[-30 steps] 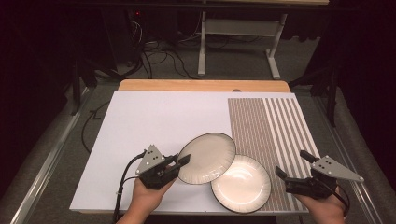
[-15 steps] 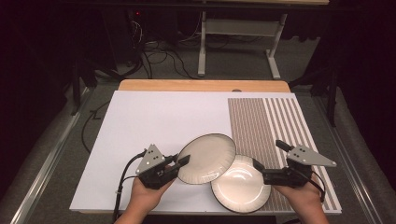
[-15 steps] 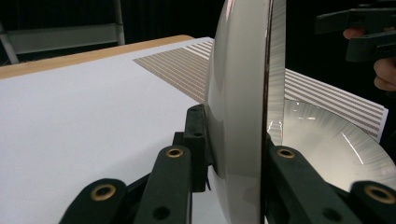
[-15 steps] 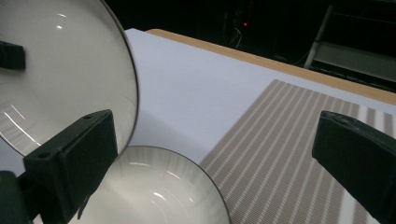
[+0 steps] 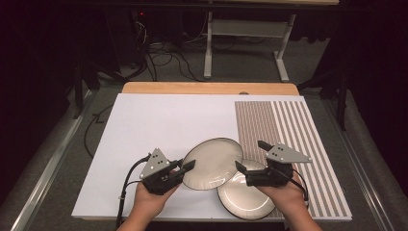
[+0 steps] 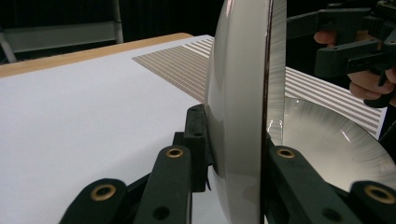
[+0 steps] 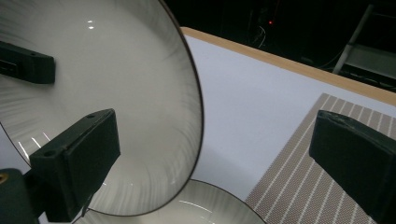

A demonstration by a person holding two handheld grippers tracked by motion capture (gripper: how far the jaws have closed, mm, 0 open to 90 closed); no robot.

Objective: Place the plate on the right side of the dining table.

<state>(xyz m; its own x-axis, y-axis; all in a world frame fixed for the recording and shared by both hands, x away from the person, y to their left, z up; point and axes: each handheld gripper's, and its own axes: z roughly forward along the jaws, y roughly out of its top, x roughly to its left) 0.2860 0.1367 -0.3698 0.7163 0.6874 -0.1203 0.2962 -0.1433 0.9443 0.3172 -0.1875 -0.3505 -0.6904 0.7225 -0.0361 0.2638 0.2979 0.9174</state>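
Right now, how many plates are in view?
2. One plate is tilted up, its rim clamped in the left hand-held gripper; the other plate lies flat under its edge, near the right hand-held gripper. None looks hidden.

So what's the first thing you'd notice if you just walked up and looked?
The raised plate, pinched at its rim by the left gripper and held tilted above the white board. Its edge overlaps a second plate lying flat near the front. On the other side, the right gripper comes in open beside the raised plate, with the striped mat behind it.
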